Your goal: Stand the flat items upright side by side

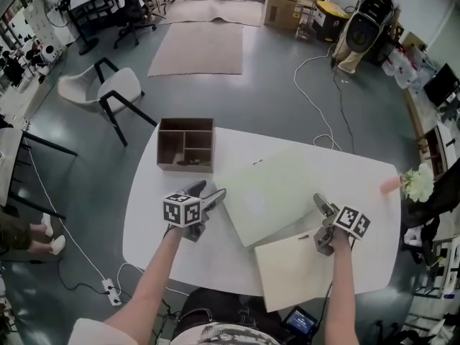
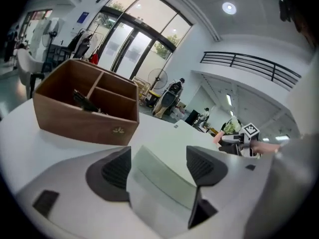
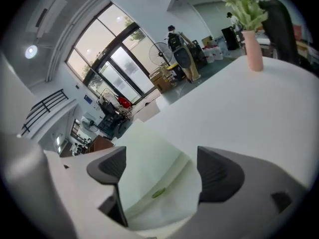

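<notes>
Green folder (image 1: 280,192) near wooden box (image 1: 185,144), emblem (image 2: 118,130) illegible

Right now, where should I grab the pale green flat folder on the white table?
I'd grip the pale green flat folder at its left corner, from the left: it lies flat, and that corner sits between the left gripper's open jaws.

1. Head view: bright, even overhead light. The white table (image 1: 144,243) is close to overexposed and shadows on it are faint.
2. Head view: sharp at centre, with wide-angle bending toward the edges.
3. Left gripper view: tall windows (image 2: 134,34) at upper left are blown out, and a ceiling lamp (image 2: 229,7) glares at the top.
4. Left gripper view: circular fisheye with black corners. The left gripper (image 2: 159,167) is out of focus at the bottom, and the lower right is smeared.
5. Right gripper view: same black vignette. The windows (image 3: 107,49) are bright, a lamp (image 3: 31,51) glows at the left, and the right gripper (image 3: 159,171) is soft.
</notes>
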The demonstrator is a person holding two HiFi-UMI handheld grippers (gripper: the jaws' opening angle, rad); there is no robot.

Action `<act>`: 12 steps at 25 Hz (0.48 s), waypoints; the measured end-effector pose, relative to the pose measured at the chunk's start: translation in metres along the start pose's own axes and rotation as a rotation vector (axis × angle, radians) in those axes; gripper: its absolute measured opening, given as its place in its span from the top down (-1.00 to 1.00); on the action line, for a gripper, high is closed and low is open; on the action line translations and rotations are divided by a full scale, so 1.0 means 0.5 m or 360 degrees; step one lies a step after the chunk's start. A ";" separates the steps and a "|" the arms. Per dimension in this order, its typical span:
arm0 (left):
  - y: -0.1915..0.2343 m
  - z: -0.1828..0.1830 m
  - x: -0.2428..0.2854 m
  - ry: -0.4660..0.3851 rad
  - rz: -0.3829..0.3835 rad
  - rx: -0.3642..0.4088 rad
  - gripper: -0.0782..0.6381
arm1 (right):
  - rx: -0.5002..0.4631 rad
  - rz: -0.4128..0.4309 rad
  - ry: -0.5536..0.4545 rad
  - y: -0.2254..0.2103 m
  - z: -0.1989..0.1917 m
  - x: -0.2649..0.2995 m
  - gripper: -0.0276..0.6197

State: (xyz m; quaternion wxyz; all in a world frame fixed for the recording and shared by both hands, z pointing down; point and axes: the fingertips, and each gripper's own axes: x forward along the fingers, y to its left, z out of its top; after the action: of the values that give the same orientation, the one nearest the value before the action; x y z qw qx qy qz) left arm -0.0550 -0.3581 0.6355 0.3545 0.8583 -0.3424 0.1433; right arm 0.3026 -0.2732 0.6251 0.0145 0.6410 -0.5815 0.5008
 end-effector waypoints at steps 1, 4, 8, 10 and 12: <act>0.006 0.000 0.011 0.0005 -0.0003 -0.0041 -0.18 | -0.0049 0.0001 0.0024 0.002 0.006 0.008 -0.44; 0.017 -0.003 0.033 0.0018 -0.0012 -0.0120 -0.20 | -0.0164 -0.0024 0.0187 -0.001 -0.002 0.042 -0.54; 0.022 -0.020 0.052 0.0068 -0.0017 -0.0139 -0.21 | -0.0275 -0.0128 0.0467 -0.019 -0.032 0.075 -0.65; 0.022 -0.019 0.061 0.0071 -0.0036 -0.0154 -0.21 | -0.0231 -0.0140 0.0589 -0.026 -0.041 0.086 -0.70; 0.019 -0.018 0.071 0.0069 -0.0066 -0.0179 -0.21 | -0.0160 -0.0101 0.0699 -0.032 -0.043 0.094 -0.72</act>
State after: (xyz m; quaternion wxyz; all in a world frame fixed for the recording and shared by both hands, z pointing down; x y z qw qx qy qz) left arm -0.0356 -0.3739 0.6639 0.4123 0.8406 -0.3243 0.1352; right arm 0.2929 -0.2892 0.6760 0.1885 0.5331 -0.5681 0.5980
